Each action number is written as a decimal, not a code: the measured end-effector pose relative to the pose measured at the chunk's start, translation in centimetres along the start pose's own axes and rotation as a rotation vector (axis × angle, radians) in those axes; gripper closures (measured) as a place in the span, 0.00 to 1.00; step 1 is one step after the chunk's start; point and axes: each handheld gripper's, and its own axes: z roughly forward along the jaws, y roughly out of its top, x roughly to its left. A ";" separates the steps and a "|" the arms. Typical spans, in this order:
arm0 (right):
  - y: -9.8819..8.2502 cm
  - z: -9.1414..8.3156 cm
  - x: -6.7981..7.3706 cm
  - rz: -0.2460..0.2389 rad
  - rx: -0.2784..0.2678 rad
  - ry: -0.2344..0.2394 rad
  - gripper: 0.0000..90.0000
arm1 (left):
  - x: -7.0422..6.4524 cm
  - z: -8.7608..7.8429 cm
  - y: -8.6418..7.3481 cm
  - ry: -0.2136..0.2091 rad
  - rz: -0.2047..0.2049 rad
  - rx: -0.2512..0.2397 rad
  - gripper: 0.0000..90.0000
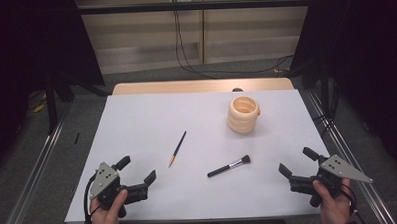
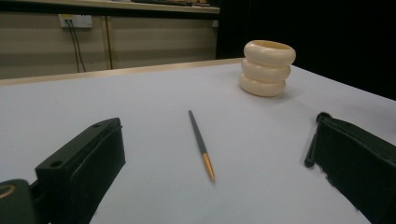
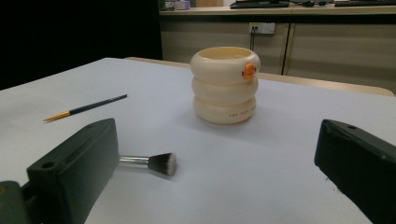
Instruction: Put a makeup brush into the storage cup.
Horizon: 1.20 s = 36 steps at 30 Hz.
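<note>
left gripper [image 1: 138, 174]: jaws wide, empty, near table's [image 1: 136, 119] front-left corner | right gripper [image 1: 294, 164]: jaws wide, empty, front-right corner | pencil [image 1: 178, 148], makeup brush [image 1: 229, 166] lie between them, mid-front | ribbed holder [image 1: 243, 114] toward back-right edge | advice: straddle handle squarely, close mid-shaft.

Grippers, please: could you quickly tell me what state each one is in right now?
Left gripper: jaws open, holding nothing.
Right gripper: jaws open, holding nothing.
</note>
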 end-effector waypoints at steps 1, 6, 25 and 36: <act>0.0 -0.1 0.0 -0.005 0.003 0.007 0.00 | -0.1 0.0 0.0 -0.002 -0.012 -0.011 0.03; 0.1 -0.1 0.3 -0.018 -0.002 0.018 0.00 | -0.3 -0.2 0.4 -0.021 0.014 -0.006 0.03; 0.1 0.1 0.5 -0.020 0.000 0.041 0.00 | -0.6 0.5 2.5 -0.018 0.088 0.010 0.03; 0.1 0.1 0.5 -0.029 -0.002 0.050 0.00 | -1.0 2.2 4.0 -0.052 0.106 0.012 0.02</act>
